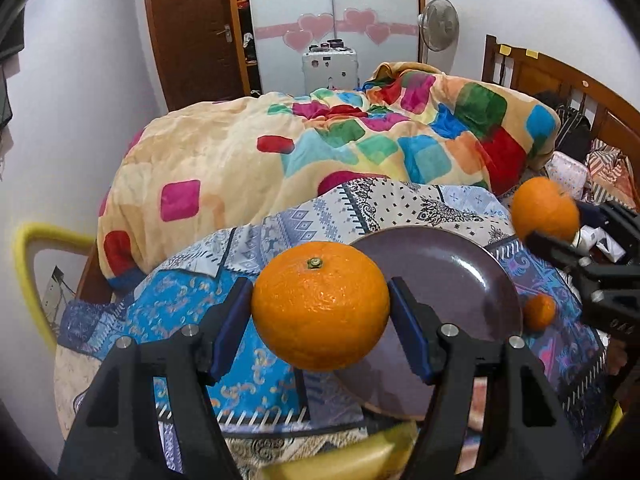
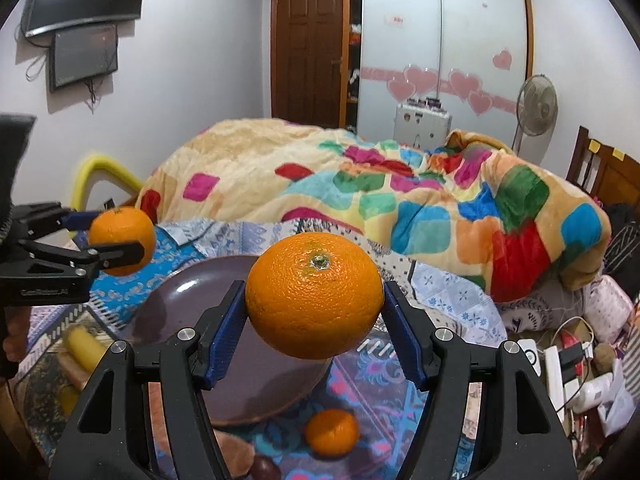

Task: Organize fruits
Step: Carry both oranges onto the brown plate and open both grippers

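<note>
aloft, left gripper (image 1: 320, 308) clamping an orange (image 1: 320, 306), right gripper (image 2: 314, 300) pinching another orange (image 2: 314, 296), both seemingly above the plate (image 1: 460, 276)

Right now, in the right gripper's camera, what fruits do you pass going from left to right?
Banana → orange held in the left gripper → big orange held in the right gripper. The small orange on the cloth sits below the big one, so its place in the order is unclear.
</note>
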Demonstrator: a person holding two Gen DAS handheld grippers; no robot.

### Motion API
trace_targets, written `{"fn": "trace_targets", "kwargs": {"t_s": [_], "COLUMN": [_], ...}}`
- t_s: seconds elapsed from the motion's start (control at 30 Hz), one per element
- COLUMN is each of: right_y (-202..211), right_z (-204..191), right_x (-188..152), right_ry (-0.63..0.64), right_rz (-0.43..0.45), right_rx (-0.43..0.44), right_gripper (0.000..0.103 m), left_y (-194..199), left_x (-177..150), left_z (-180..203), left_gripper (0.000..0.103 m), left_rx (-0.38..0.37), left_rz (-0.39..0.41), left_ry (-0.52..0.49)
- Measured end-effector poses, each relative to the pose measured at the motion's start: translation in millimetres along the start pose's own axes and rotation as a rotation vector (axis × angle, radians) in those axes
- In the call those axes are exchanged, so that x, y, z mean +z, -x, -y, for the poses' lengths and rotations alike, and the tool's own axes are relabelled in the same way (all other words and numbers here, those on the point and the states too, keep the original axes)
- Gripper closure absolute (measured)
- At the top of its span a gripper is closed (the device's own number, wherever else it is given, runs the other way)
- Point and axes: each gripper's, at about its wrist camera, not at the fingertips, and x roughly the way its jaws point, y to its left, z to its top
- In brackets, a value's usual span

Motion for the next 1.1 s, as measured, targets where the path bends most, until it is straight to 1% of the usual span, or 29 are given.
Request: {"fn": "trace_targets", "kwargs": {"t_s": [0.23, 0.3, 0.4, 0.6, 0.77, 0.83, 0.97, 1.1], "right_y": [-38, -47, -58, -72, -83, -85, -90, -91], "right_z": [1, 1, 0, -5, -10, -11, -12, -16], "right_x": [-1, -2, -2, -1, 1, 0, 0, -1], "right_ry": [0.02, 0.024, 0.041, 0.074, 0.08, 0.084, 0.078, 0.096], "right_rz": [-0.098, -0.133, -0.163, -0.202, -0.232, -0.237, -0.251, -0.257], "right_rx": [0.013, 0.027, 0.022, 0.027, 0.063, 0.054, 0.064, 0.06], "right_gripper": [0.039, 0.039, 0.039, 0.039, 0.039, 0.039, 0.039, 0.039], "left_y": [-28, -37, -50, -67, -71, -75, -85, -85], "left_x": [11, 13, 14, 18, 19, 19, 17, 16], "left_z": [10, 13, 16, 20, 19, 19, 17, 14], "left_gripper": [0.035, 0.035, 0.035, 0.035, 0.035, 0.035, 0.035, 0.035], "left_rx": [-0.014, -0.022, -0.041, -0.069, -0.101, -0.108, -0.109, -0.126], "left_rz": [-0.037, -0.056, -0.09, -0.138, -0.161, -0.179, -0.223, -0.22], "left_ry": [-0.016, -0.027, -0.024, -0.029, -0.025, -0.022, -0.012, 0.0]}}
